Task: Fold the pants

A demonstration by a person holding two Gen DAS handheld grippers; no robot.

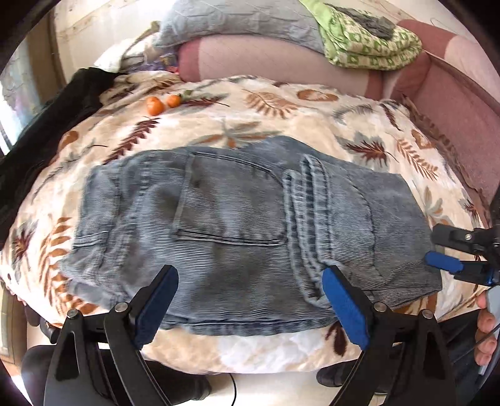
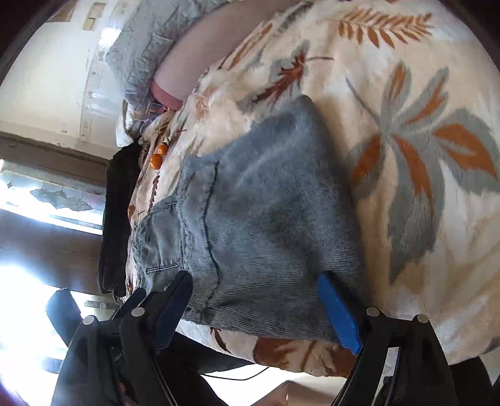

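Blue-grey corduroy pants lie folded into a flat packet on a leaf-patterned blanket, back pocket facing up. My left gripper hovers over the packet's near edge, open, with only flat fabric below its blue pads. At the pants' right end my right gripper is also open, holding nothing. In the right wrist view the pants stretch away from my right gripper, whose fingers stand wide apart above the cloth's near end.
Two tangerines sit on the blanket behind the pants. A black garment lies along the left edge. A grey pillow and a green patterned folded cloth rest on the pink backrest. A person's fingers show at right.
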